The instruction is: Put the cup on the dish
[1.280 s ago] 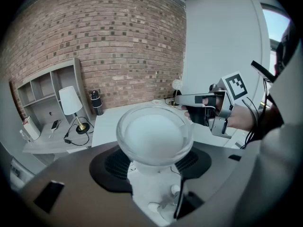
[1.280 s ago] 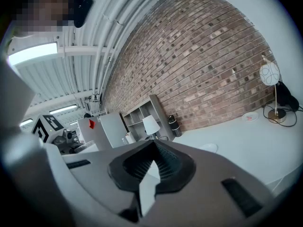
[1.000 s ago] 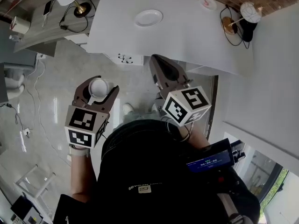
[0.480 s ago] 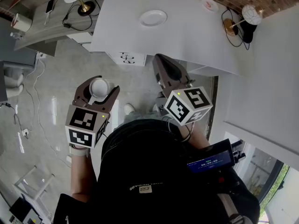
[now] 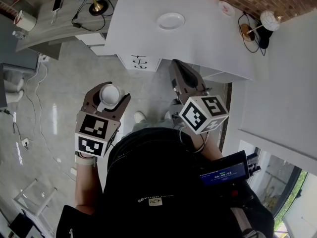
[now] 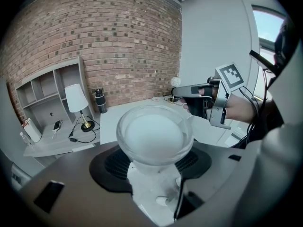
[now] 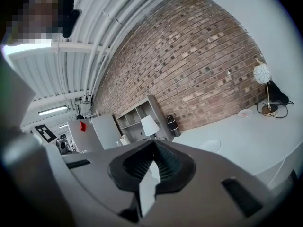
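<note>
The left gripper [image 5: 109, 90] clamps the white cup [image 5: 110, 95] upright; the right gripper [image 5: 177, 66] is closed, empty. The dish [image 5: 170, 20] sits on the white table [image 5: 208, 38] ahead, well apart, nearer the right gripper.

Bright, even daylight fills the room. The white table [image 5: 208, 43] glares, and the glossy floor [image 5: 54, 83] carries pale streaks. The window [image 6: 270, 25] is blown out. Both gripper views bend hard toward dark, rounded edges. The close cup [image 6: 155, 135] looks soft.
</note>
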### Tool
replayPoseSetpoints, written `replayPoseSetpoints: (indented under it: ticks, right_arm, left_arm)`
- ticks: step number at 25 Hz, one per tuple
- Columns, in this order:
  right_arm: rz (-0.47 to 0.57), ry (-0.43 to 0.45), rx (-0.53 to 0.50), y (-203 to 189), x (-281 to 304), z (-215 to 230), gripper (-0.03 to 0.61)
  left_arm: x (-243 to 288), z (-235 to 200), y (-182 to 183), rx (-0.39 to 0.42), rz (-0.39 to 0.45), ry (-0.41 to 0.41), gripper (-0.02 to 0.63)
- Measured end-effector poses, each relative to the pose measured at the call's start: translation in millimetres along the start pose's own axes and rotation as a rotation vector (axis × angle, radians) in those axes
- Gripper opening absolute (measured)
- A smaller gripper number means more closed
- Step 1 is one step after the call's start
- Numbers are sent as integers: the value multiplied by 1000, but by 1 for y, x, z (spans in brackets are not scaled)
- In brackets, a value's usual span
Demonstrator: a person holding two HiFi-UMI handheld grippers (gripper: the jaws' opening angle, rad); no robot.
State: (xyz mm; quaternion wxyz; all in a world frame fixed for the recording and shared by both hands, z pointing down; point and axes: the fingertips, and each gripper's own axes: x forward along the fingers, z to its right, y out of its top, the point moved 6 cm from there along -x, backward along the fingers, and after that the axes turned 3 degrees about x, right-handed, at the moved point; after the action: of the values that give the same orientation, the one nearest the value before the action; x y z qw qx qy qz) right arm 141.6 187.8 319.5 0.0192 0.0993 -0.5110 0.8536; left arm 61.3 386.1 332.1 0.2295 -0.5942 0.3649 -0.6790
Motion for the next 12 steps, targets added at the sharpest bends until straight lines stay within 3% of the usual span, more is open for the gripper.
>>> replayPoseSetpoints:
  ticks: [12]
  right_arm:
    - [17,-60,12,-11,1,-17,5]
  left_arm:
    - [-12,-22,-20,18,-6,-19,261]
